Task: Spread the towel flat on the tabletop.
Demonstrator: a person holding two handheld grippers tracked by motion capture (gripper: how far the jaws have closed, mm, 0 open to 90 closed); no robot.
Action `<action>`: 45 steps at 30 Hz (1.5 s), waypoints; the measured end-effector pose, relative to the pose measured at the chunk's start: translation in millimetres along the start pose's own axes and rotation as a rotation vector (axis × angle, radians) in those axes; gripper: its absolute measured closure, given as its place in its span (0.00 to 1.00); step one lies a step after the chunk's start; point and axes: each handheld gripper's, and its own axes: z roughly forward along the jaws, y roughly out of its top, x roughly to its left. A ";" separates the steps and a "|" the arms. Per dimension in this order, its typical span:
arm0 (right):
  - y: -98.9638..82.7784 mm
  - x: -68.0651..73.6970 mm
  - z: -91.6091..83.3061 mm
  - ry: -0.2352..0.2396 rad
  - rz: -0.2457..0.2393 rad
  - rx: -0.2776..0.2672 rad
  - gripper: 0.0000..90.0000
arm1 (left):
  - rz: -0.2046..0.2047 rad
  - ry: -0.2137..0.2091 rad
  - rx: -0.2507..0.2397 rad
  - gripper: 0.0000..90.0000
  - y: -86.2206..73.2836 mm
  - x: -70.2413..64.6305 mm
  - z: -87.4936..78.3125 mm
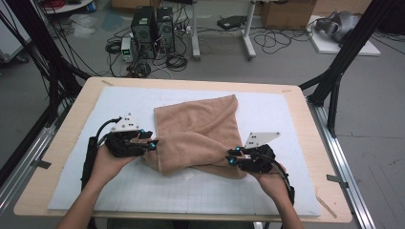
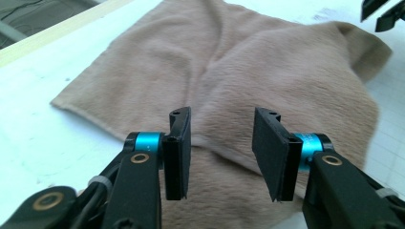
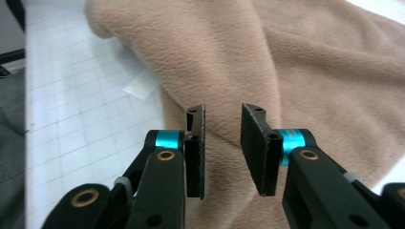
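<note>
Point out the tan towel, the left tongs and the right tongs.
tan towel (image 1: 200, 126): high view, middle of the cloth.
left tongs (image 2: 222, 152): left gripper view, gap between its open pads.
right tongs (image 3: 223, 150): right gripper view, gap between its open pads.

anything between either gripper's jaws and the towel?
Nothing visible. The left gripper and right gripper both sit with jaws apart right over the tan towel; in each gripper view there's only towel in the gap. The pads aren't pressing it.

The towel (image 1: 200, 133) is soft, fuzzy tan cloth. Each claw has matt black plastic and glossy blue metal collars. The counter (image 1: 62, 138) edge is pale, smooth wood.
</note>
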 end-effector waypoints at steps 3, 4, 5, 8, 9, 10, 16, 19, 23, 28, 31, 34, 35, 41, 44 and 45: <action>-1.6 5.2 1.2 0.006 -0.003 0.011 0.74 | 0.016 -0.011 0.012 0.61 -0.4 -8.1 4.0; -2.4 6.8 1.7 0.008 0.001 0.010 0.72 | 0.023 -0.012 0.013 0.60 -0.8 -10.9 4.9; -3.3 8.2 2.1 0.009 0.004 0.010 0.71 | 0.026 -0.020 0.010 0.59 -1.3 -13.5 6.0; -5.9 12.2 3.1 0.013 0.010 0.011 0.68 | 0.041 -0.040 0.016 0.58 -2.8 -21.6 8.3; -6.5 13.1 3.2 0.010 0.010 0.008 0.67 | 0.047 -0.043 0.018 0.57 -3.1 -24.3 8.9; -7.1 14.4 3.0 0.009 0.020 0.007 0.66 | 0.054 -0.051 0.018 0.57 -3.5 -26.7 9.4; -10.9 18.8 6.0 0.019 0.009 0.018 0.66 | 0.082 -0.097 0.042 0.53 -7.9 -40.1 15.4; -14.3 19.3 11.4 0.021 0.008 0.034 0.66 | 0.091 -0.111 0.078 0.47 -13.3 -42.7 24.1; -18.3 18.4 21.4 0.018 0.006 0.068 0.64 | 0.091 -0.101 0.106 0.45 -19.8 -42.4 35.8; -22.4 14.1 35.8 0.007 0.009 0.111 0.63 | 0.117 -0.052 0.138 0.50 -21.6 -40.8 49.1; -23.8 13.0 44.6 -0.006 0.001 0.138 0.64 | 0.110 -0.037 0.148 0.57 -24.1 -37.8 56.8; -23.7 12.0 48.5 -0.016 -0.001 0.146 0.67 | 0.107 -0.022 0.151 0.63 -25.5 -36.5 61.0; -23.5 11.3 48.9 -0.017 -0.002 0.148 0.69 | 0.105 -0.018 0.150 0.65 -25.6 -36.3 62.0; -22.8 9.5 50.3 -0.023 0.004 0.153 0.81 | 0.109 -0.010 0.152 0.78 -24.5 -36.5 62.9; -21.8 8.8 50.3 -0.019 -0.008 0.155 0.86 | 0.105 -0.018 0.144 0.83 -24.0 -35.7 61.1; -21.7 8.7 50.1 -0.014 -0.006 0.155 0.87 | 0.101 -0.023 0.140 0.84 -23.9 -34.5 60.1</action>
